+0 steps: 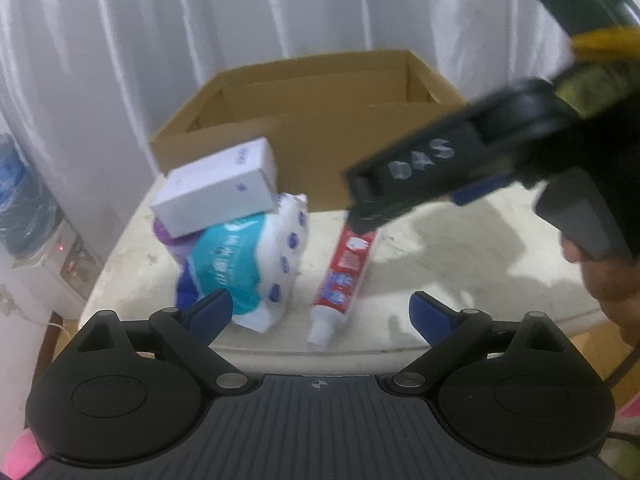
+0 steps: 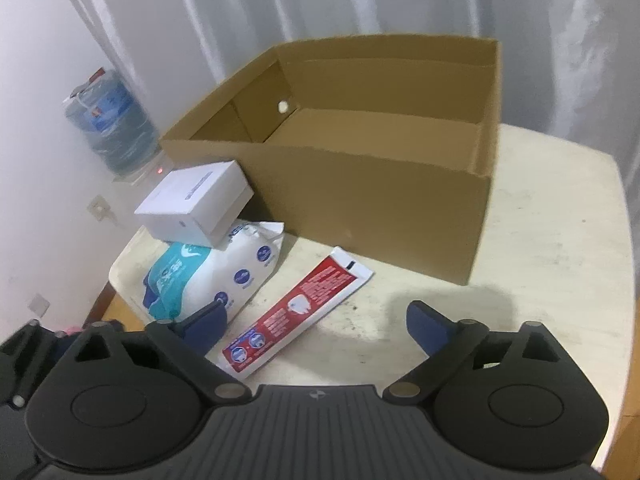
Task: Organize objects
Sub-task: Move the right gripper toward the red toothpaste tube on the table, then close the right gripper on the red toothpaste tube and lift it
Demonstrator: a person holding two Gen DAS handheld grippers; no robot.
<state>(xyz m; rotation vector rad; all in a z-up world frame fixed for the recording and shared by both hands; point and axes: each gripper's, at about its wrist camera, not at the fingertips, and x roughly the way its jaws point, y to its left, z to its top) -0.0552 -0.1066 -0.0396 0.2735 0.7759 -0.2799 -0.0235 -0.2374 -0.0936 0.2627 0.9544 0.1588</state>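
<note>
Left claw (image 1: 320, 314): blue fingers apart, empty | right claw (image 2: 316, 326): apart, empty | red flat toothpaste tube (image 2: 298, 314): between right fingers, on table | open brown cardboard box (image 2: 360, 184): beyond.

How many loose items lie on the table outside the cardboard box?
3: a white box resting on a tissue pack, and a toothpaste tube lying right of them. Others may be hidden.

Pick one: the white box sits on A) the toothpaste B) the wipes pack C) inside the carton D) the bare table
B: the white box rests tilted on top of the wipes pack, beside the open carton, clear of the toothpaste.
</note>
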